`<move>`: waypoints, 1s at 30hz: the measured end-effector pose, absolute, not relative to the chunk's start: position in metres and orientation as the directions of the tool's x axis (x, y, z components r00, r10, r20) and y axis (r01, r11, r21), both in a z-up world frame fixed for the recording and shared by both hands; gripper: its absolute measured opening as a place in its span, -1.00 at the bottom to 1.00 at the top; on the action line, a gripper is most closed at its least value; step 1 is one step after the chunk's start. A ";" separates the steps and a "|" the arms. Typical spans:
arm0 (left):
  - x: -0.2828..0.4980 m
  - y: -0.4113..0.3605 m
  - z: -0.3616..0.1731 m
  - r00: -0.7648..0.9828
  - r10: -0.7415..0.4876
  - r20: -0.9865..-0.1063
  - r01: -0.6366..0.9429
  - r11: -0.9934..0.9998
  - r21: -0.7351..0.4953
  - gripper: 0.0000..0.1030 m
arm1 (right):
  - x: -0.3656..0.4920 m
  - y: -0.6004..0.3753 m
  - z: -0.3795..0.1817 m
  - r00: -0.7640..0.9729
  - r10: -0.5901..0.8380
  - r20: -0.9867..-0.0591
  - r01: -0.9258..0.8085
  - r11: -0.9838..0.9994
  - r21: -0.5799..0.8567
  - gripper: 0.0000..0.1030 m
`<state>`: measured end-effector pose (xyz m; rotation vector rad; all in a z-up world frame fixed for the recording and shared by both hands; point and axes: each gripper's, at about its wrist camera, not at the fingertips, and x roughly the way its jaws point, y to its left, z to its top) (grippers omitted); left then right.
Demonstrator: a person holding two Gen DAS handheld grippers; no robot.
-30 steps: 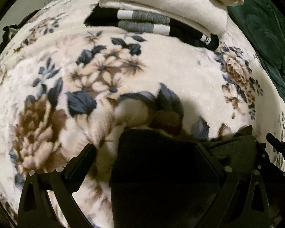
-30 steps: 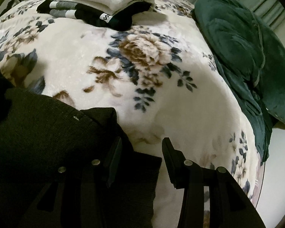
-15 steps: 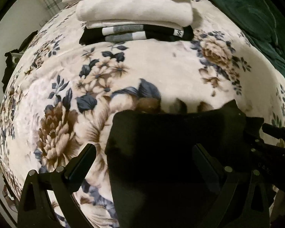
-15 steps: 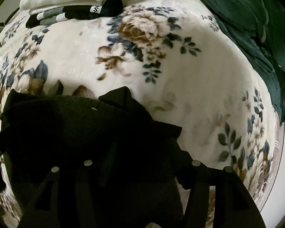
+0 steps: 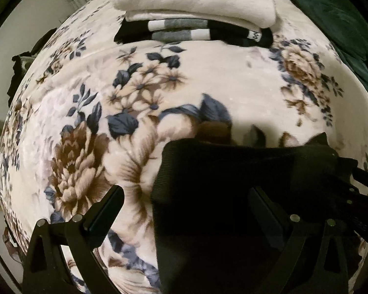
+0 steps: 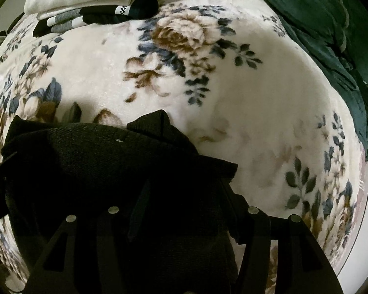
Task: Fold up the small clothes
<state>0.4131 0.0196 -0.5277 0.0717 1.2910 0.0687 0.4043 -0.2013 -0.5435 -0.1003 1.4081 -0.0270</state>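
A black knit garment (image 5: 233, 196) lies folded on the floral blanket (image 5: 208, 85), right under both grippers. It also shows in the right wrist view (image 6: 98, 166), with a small flap standing up at its far edge. My left gripper (image 5: 186, 203) is open, its left finger over the blanket and its right finger over the garment. My right gripper (image 6: 186, 196) is open above the garment's right part; its fingers are dark against the cloth. The right gripper shows at the right edge of the left wrist view (image 5: 355, 196).
A stack of folded clothes (image 5: 196, 7), cream on top of black with grey and white stripes, sits at the far side of the blanket; it also shows in the right wrist view (image 6: 90, 2). A dark green blanket (image 6: 331, 24) lies bunched at the right.
Both grippers have lifted and pulled back, so more of the black garment shows below them. The right gripper now hangs over the cloth instead of beside its edge.
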 end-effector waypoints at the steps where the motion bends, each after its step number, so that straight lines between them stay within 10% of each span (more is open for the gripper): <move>1: 0.414 0.022 -0.529 0.271 0.092 -0.958 -0.015 0.996 0.091 0.99 | 0.405 -0.205 -0.544 0.161 -0.052 -0.986 -0.027 0.998 -0.057 0.03; 3: 0.417 0.028 -0.530 0.262 0.088 -0.961 -0.028 0.996 0.083 0.99 | 0.408 -0.216 -0.543 0.177 -0.006 -0.984 0.020 1.000 -0.002 -0.99; 6: 0.422 0.042 -0.531 0.254 0.067 -0.965 -0.055 0.997 0.054 0.85 | 0.420 -0.238 -0.543 0.193 0.018 -0.981 0.106 0.994 0.039 -1.00; 10: 0.427 0.064 -0.534 0.228 -0.043 -0.973 -0.080 0.995 -0.062 -0.01 | 0.448 -0.269 -0.546 0.174 0.070 -0.982 0.184 0.978 0.102 -1.00; 13: 0.424 0.077 -0.531 0.234 -0.106 -0.967 -0.115 0.984 -0.135 -0.04 | 0.460 -0.289 -0.544 0.132 0.249 -0.960 0.207 0.940 0.272 -0.96; 17: 0.415 0.092 -0.524 0.248 -0.204 -0.947 -0.135 0.961 -0.242 0.04 | 0.452 -0.307 -0.537 0.150 0.364 -0.919 0.235 0.890 0.390 0.27; 22: 0.397 0.114 -0.540 0.213 -0.287 -0.934 -0.240 0.911 -0.335 0.34 | 0.448 -0.303 -0.572 0.037 0.399 -0.916 0.249 0.884 0.395 0.27; 23: 0.394 0.118 -0.546 0.198 -0.305 -0.932 -0.269 0.897 -0.351 0.34 | 0.449 -0.299 -0.585 -0.004 0.412 -0.911 0.257 0.881 0.397 0.17; 25: 0.387 0.124 -0.551 0.201 -0.335 -0.920 -0.299 0.874 -0.384 0.34 | 0.449 -0.293 -0.592 0.016 0.420 -0.908 0.263 0.874 0.409 -0.84; 30: 0.373 0.127 -0.553 0.226 -0.353 -0.908 -0.297 0.863 -0.409 0.34 | 0.456 -0.272 -0.564 0.118 0.246 -0.962 0.231 0.935 0.268 -0.86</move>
